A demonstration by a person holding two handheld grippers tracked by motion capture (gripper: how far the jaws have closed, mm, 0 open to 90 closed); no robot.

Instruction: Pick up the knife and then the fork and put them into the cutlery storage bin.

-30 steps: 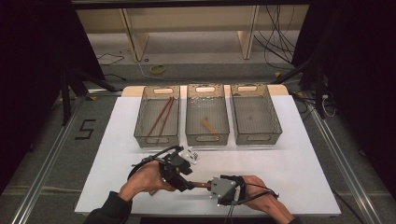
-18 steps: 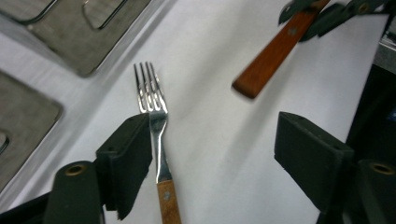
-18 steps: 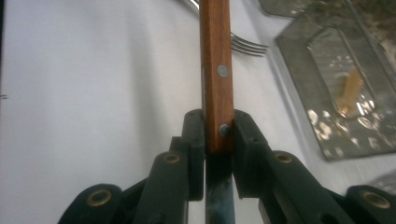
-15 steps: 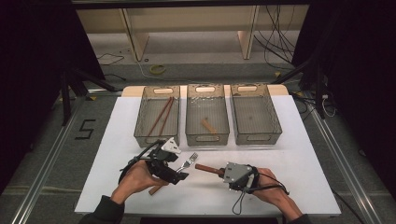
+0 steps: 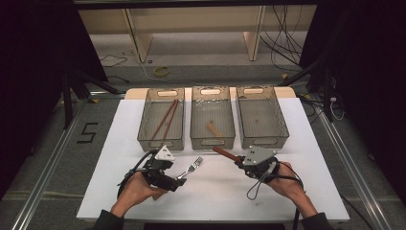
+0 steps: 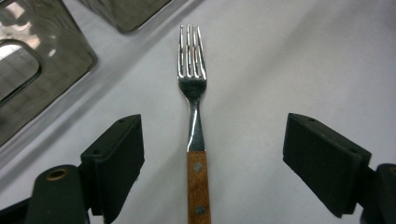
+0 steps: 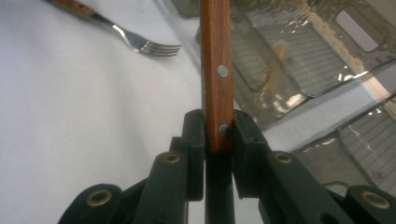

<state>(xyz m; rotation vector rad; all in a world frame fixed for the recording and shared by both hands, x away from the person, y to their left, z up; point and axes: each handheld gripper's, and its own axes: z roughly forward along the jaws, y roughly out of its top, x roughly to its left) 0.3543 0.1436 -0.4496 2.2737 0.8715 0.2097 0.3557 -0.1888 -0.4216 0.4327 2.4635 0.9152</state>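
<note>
Fork (image 6: 196, 135) lies lengthwise between parted fingers (image 6: 116, 158), tines pointing away.

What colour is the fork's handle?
Brown wood with metal rivets on the fork; clearest in the left gripper view.

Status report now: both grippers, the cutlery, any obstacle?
Left gripper just opened, fork lying loose between jaws. Right gripper shut on wooden handle. Nothing in the way before the baskets.

White table (image 5: 306, 191), three clear bins (image 5: 161, 120) side by side along its far edge, fork (image 5: 190, 168) lying in front
</note>
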